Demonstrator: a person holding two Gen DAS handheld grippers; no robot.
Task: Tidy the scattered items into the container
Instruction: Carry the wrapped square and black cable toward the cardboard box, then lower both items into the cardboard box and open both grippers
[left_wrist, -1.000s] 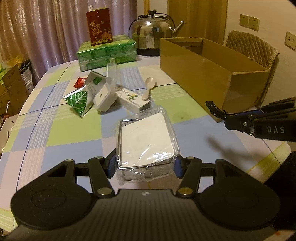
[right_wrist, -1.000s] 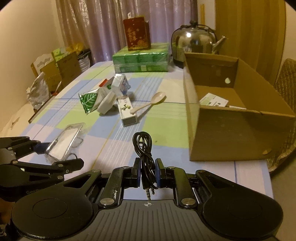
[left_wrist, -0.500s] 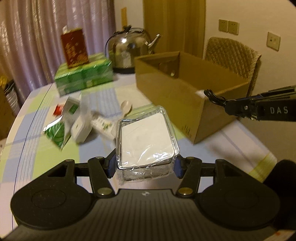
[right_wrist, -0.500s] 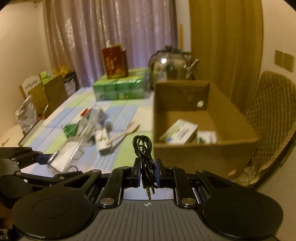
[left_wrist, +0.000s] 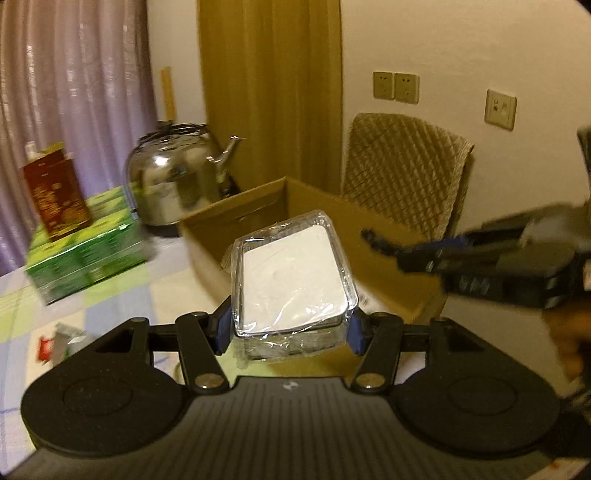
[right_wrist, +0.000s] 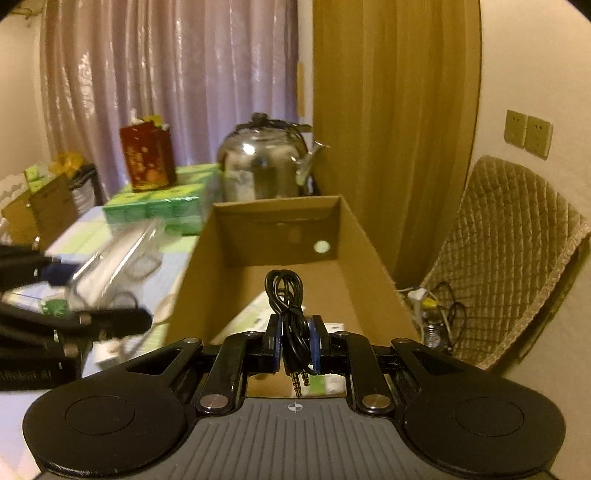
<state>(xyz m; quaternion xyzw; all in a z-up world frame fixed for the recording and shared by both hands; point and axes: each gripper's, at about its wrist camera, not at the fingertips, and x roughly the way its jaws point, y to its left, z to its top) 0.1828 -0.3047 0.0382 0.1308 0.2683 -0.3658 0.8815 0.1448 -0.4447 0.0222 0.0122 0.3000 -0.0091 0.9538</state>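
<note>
Cardboard box (right_wrist: 280, 236) is the landmark. The right gripper (right_wrist: 294, 341) is clamped on a coiled black audio cable (right_wrist: 286, 295), held over the box's near end, its long axis running straight ahead. The left gripper (left_wrist: 288, 325) is closed on a plastic-wrapped white pack (left_wrist: 291, 273), held just short of the box's side wall. The right gripper is judged nearer to release.

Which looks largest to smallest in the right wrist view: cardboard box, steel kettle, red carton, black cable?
1. cardboard box, clearly largest.
2. steel kettle.
3. red carton.
The black cable, held in the right gripper, looks roughly like the carton, but it is much nearer the camera, so I do not rank it.
</note>
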